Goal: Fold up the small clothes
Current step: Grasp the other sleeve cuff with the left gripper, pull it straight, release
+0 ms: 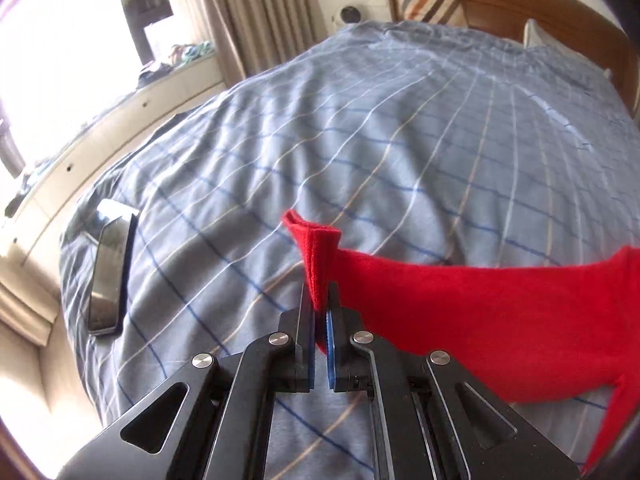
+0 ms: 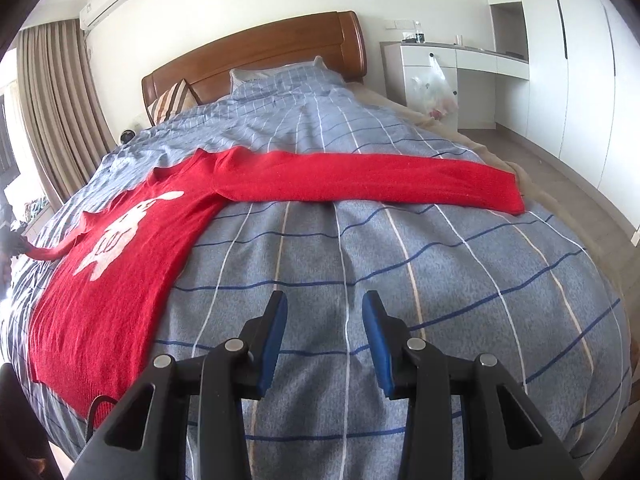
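Folding has only just begun: the red sweater [image 2: 120, 280] lies face up on the checked duvet [image 2: 400, 280], its white animal motif showing, and no fold has been laid over the body yet. The left gripper [image 1: 320, 308] has its jaws pinched tight on the cuff of one sleeve [image 1: 316, 256], the knit bunched between the blue pads and the rest of that sleeve trailing off toward the sweater's body. In the right wrist view the same sleeve shows as a thin red strip lifted off the far side of the body, so my reading is that the step in hand is carrying this sleeve inward across the chest.

The right gripper [image 2: 324, 340] hovers over bare duvet beside the sweater's near edge, jaws partly apart with nothing between them.

The sweater's long axis runs from its hem, nearest the right gripper, up to the neckline, which points toward the wooden headboard [image 2: 256, 52]. The other sleeve [image 2: 380, 180] stretches flat and straight out from the shoulder, roughly square to the body.

Next, the held cuff likely needs to travel over the motif and be set down flat; the free gripper would then want the outstretched sleeve's cuff. A phone [image 1: 108, 272] lies on the duvet, well apart from the sweater.
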`<action>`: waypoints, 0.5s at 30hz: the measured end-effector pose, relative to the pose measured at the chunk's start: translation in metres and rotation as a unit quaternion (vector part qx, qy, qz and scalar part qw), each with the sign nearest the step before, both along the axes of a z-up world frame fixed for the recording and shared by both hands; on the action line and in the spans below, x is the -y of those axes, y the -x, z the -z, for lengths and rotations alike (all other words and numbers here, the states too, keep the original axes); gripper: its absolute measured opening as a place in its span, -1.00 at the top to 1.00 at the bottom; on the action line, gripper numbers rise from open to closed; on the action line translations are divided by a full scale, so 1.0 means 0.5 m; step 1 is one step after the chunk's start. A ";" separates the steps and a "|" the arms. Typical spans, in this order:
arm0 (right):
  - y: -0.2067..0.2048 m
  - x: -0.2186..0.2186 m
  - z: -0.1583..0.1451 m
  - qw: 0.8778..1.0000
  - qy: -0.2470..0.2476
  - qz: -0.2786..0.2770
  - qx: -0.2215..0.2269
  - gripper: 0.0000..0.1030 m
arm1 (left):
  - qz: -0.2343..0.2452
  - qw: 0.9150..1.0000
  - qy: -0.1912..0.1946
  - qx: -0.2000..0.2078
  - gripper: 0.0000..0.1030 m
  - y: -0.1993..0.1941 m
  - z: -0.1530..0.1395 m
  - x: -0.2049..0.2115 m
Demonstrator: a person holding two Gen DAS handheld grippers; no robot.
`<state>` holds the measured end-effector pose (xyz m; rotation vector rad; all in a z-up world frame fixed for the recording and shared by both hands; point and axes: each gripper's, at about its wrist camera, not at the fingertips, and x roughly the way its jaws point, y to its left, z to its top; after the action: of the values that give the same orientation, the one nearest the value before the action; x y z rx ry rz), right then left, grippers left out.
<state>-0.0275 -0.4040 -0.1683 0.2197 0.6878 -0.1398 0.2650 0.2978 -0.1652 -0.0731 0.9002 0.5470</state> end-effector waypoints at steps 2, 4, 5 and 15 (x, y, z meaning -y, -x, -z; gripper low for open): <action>-0.001 0.001 0.003 1.000 0.002 0.003 -0.004 0.24 | -0.018 1.000 0.006 -0.006 0.95 0.011 0.025 -0.022; -0.001 0.002 0.006 1.000 0.003 0.007 -0.006 0.24 | -0.036 0.999 0.027 -0.006 0.95 0.024 0.045 -0.042; -0.002 0.002 0.007 1.000 0.004 0.009 -0.008 0.24 | -0.044 0.998 0.038 -0.005 0.95 0.031 0.052 -0.047; -0.007 0.007 0.019 1.000 0.005 0.018 -0.020 0.24 | -0.054 0.992 0.111 0.016 0.95 0.056 0.097 -0.080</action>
<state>-0.0239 -0.4077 -0.1777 0.2198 0.7227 -0.1830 0.2370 0.3381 -0.2137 -0.3324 0.9273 0.5442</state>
